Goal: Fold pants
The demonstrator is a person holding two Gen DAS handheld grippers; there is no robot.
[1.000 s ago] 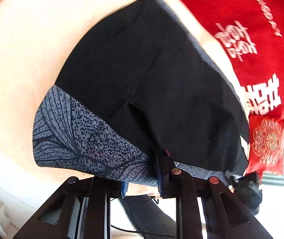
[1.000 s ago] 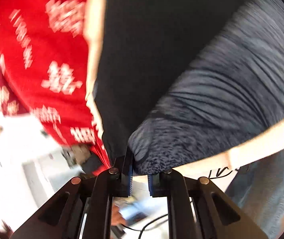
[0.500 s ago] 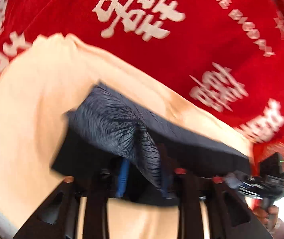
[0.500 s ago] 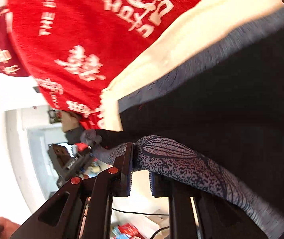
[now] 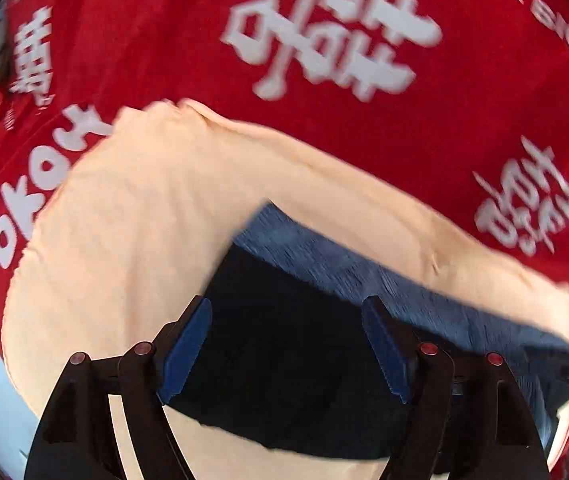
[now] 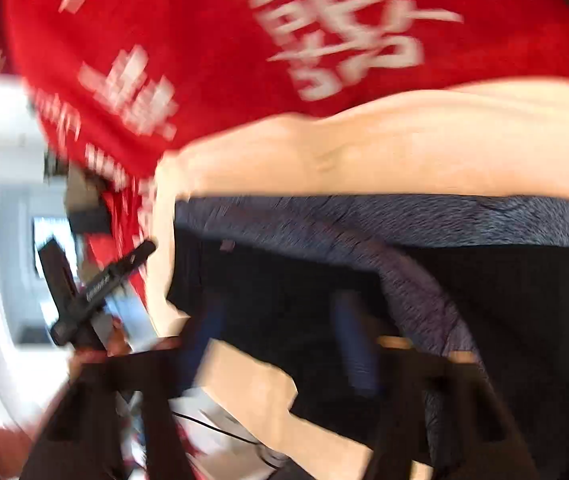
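Observation:
The pants (image 5: 284, 360) are black with a blue-grey patterned band (image 5: 364, 276) along the far edge. They lie folded on a cream cloth (image 5: 144, 220). My left gripper (image 5: 288, 344) is open just above the black fabric, with blue pads (image 5: 188, 344) apart and nothing between them. In the blurred right wrist view the pants (image 6: 524, 320) lie on the same cream cloth (image 6: 404, 148), patterned band (image 6: 364, 216) at the far side. My right gripper (image 6: 280, 336) is open over the pants' near left corner.
A red blanket with white characters (image 5: 324, 40) lies behind the cream cloth; it also shows in the right wrist view (image 6: 204, 40). A black gripper-like device (image 6: 92, 288) and a bright white room area (image 6: 0, 240) sit off the left edge.
Both grippers carried the patterned end of the pants over onto the black part, then opened and let go. The pants now lie folded.

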